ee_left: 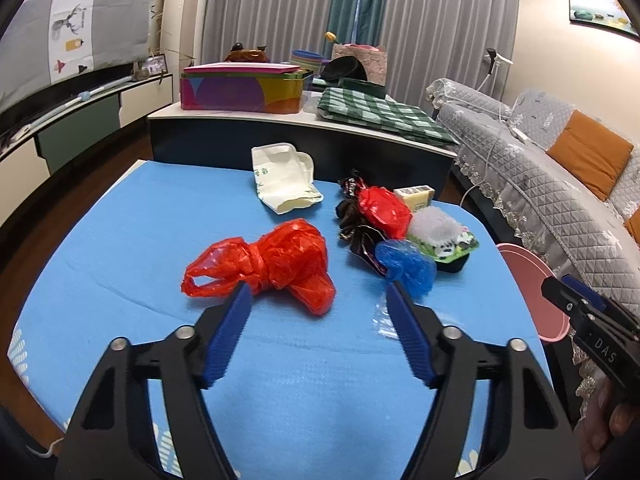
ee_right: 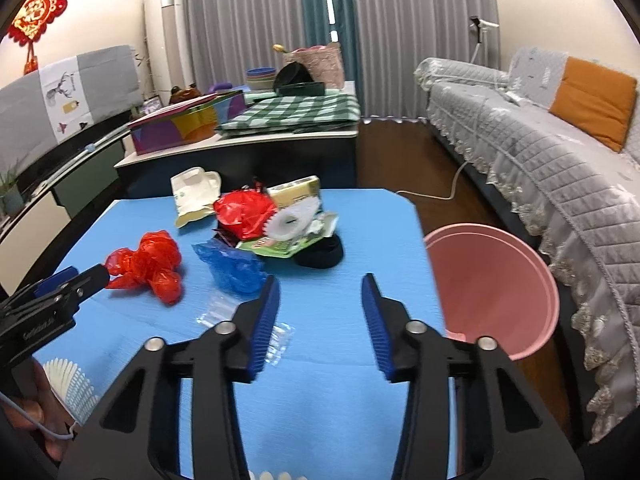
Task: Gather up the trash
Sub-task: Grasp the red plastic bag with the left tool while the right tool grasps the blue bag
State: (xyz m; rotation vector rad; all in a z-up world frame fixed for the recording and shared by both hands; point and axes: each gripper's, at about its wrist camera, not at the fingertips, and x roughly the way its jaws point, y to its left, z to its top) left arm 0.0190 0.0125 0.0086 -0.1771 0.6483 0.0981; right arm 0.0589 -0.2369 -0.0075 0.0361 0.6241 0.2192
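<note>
1. Now the left gripper [ee_left: 320, 292] hovers low over the blue mat [ee_left: 120, 248], its jaws parted with nothing between the pads; the knotted red bag [ee_left: 272, 260] lies on the mat just beyond its fingertips.
2. The right gripper [ee_right: 320, 284] hangs over the near right part of the mat, jaws moderately apart and empty, only bare mat between them.
3. A clear plastic wrapper [ee_right: 244, 320] lies flat beside and partly behind the right gripper's left finger; whether they touch I cannot tell.
4. A crumpled blue bag [ee_right: 236, 266] sits just past that wrapper, near the knotted red bag.
5. Behind the blue bag is a heap of rubbish: a second red bag [ee_right: 244, 212], a green food tray [ee_right: 288, 242] with white plastic on top, dark wrappers and a small yellow box [ee_right: 296, 190].
6. A white paper bag [ee_left: 284, 176] lies apart at the far side of the mat.
7. A pink bin [ee_right: 492, 288] stands just off the mat's right edge, beside the right gripper.
</note>
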